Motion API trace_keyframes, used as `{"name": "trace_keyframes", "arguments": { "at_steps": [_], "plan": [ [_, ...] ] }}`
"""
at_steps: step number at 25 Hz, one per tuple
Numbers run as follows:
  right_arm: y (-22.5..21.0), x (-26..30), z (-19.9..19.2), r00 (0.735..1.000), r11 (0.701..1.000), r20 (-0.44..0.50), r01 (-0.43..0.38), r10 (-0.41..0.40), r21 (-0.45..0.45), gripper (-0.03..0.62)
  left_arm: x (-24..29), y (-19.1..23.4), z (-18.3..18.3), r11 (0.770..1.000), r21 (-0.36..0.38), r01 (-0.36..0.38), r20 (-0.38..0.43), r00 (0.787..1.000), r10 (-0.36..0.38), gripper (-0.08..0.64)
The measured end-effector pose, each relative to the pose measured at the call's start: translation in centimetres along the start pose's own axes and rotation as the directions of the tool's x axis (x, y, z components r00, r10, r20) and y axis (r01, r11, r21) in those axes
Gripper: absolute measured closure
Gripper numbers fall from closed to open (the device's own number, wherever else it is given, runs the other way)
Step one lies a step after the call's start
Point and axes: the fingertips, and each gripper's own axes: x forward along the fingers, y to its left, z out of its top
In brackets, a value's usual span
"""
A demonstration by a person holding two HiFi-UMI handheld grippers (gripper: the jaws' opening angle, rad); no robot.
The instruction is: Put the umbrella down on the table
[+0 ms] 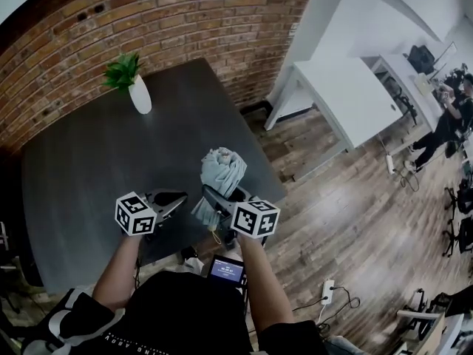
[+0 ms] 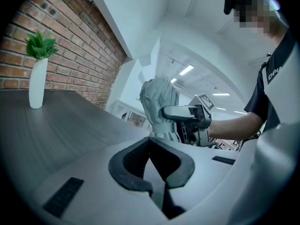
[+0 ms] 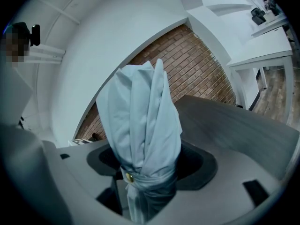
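A folded pale grey-blue umbrella (image 1: 222, 170) stands nearly upright over the front right part of the dark grey table (image 1: 89, 168). My right gripper (image 1: 224, 200) is shut on its lower part. In the right gripper view the umbrella (image 3: 140, 121) fills the gap between the jaws of the right gripper (image 3: 150, 175), and a strap with a brass snap wraps it there. My left gripper (image 1: 174, 198) hovers just left of it, shut on nothing. The left gripper view shows the left gripper (image 2: 150, 142) with its jaws together, and the umbrella (image 2: 158, 102) and the right gripper (image 2: 187, 114) close ahead.
A white vase with a green plant (image 1: 139, 95) stands at the table's far side near the brick wall (image 1: 185, 13). White tables (image 1: 347, 95) stand to the right across a wooden floor (image 1: 355, 220). A person (image 1: 443, 128) stands far right.
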Motion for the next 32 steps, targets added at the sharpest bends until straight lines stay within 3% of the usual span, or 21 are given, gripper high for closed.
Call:
{"name": "trace_keyframes", "arguments": {
  "at_steps": [11, 23, 32],
  "plan": [
    [-0.7, 5.7, 2.2, 0.988, 0.996, -0.120, -0.094, 0.092, -0.009, 0.259, -0.1, 5.0, 1.7, 0.991, -0.084, -0.108, 0.055, 0.992, 0.113, 0.557],
    [-1.7, 9.4, 5.6, 0.957, 0.979, -0.218, -0.202, 0.190, -0.032, 0.259, 1.2, 7.8, 4.8, 0.970, -0.113, -0.215, 0.090, 0.970, 0.225, 0.557],
    [-2.3, 11.1, 6.2, 0.944, 0.977, -0.270, -0.210, 0.190, -0.047, 0.259, 2.3, 7.1, 5.2, 0.981, -0.098, -0.167, 0.061, 0.983, 0.173, 0.557]
  ]
}}
